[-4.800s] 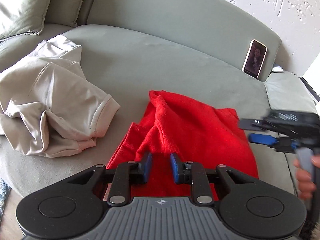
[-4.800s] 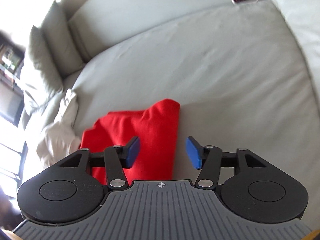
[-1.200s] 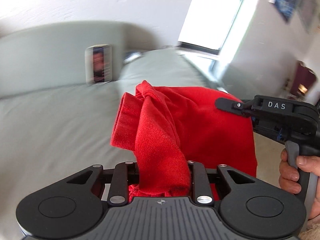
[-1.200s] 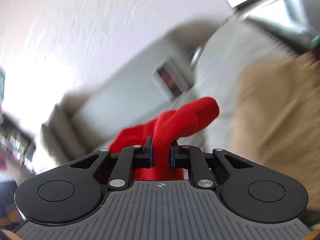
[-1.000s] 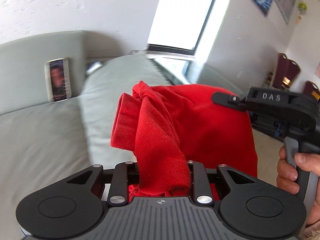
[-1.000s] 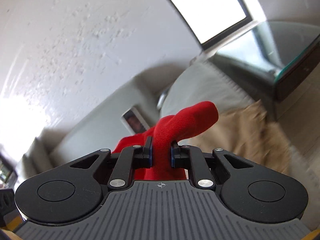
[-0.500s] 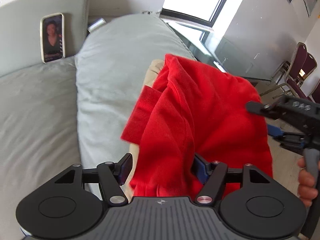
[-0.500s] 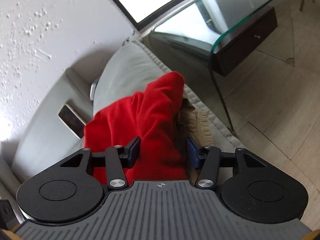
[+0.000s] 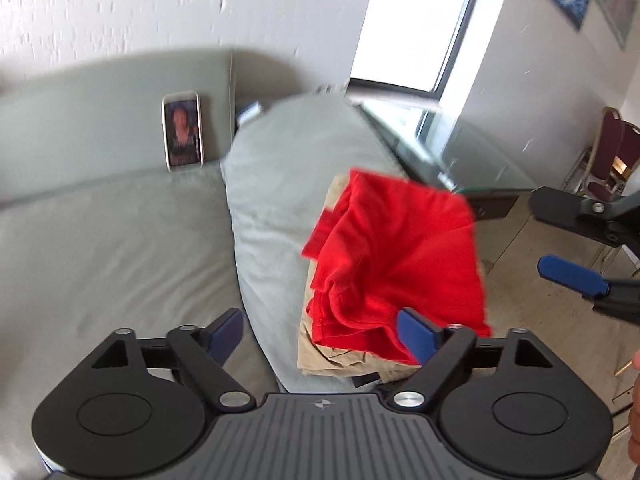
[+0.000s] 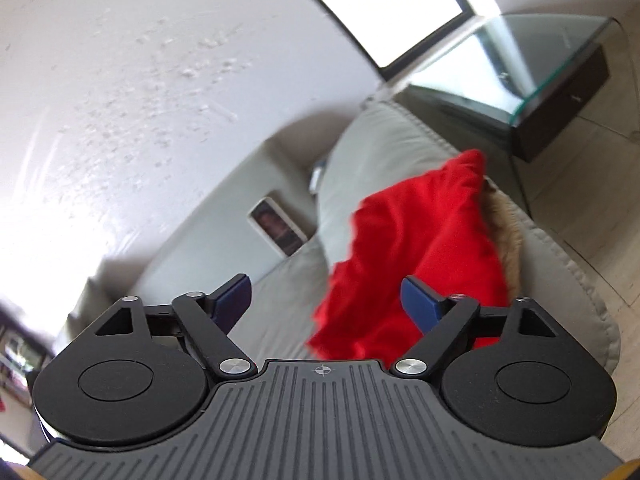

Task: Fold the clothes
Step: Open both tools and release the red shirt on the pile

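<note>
While lying folded on the tan garment atop the sofa arm, red shirt: soft, light, floppy, likely to slump if nudged. Both left gripper and right gripper spread wide, empty. Best pinched at a folded edge.

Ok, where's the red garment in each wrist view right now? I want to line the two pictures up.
Left wrist: red garment right of centre, lying on a beige garment on the sofa arm, past the open left gripper.
Right wrist: red garment right of centre, on the sofa arm, beyond the open right gripper.
Shared landmark: the phone propped against the sofa back, left of the garment in both.
</note>
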Demonstrator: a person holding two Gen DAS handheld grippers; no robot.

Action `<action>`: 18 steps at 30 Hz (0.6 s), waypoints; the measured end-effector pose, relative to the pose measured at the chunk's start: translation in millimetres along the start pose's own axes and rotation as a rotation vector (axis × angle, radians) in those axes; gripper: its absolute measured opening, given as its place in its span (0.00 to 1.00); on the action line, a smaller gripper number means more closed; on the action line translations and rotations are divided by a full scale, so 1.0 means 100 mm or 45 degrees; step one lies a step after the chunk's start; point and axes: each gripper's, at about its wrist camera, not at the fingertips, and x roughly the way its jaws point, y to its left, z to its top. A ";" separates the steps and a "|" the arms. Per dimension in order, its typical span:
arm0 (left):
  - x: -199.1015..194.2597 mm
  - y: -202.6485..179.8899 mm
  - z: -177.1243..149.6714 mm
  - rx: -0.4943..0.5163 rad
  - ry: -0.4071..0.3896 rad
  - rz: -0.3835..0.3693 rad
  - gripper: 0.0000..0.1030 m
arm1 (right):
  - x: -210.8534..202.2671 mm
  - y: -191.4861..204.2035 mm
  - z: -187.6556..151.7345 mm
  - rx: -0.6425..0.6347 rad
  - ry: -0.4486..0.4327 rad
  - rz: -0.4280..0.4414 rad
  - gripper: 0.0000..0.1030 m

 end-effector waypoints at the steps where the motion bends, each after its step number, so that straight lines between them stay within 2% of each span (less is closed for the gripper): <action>1: -0.10 -0.02 0.00 0.005 -0.014 -0.009 0.88 | -0.10 0.11 0.00 -0.042 -0.008 -0.015 0.85; 2: -0.20 -0.04 -0.01 0.006 -0.023 -0.017 0.93 | -0.22 0.21 0.01 -0.076 -0.018 -0.030 0.87; 6: -0.53 -0.20 -0.09 0.019 -0.045 -0.018 0.96 | -0.63 0.48 0.04 -0.200 0.012 -0.148 1.00; 12: -0.67 -0.49 -0.26 0.041 -0.014 -0.002 0.98 | -1.08 0.65 -0.10 -0.420 0.062 -0.384 1.00; 18: -0.58 -0.74 -0.40 0.041 0.085 -0.059 0.98 | -1.35 0.62 -0.20 -0.511 0.061 -0.475 1.00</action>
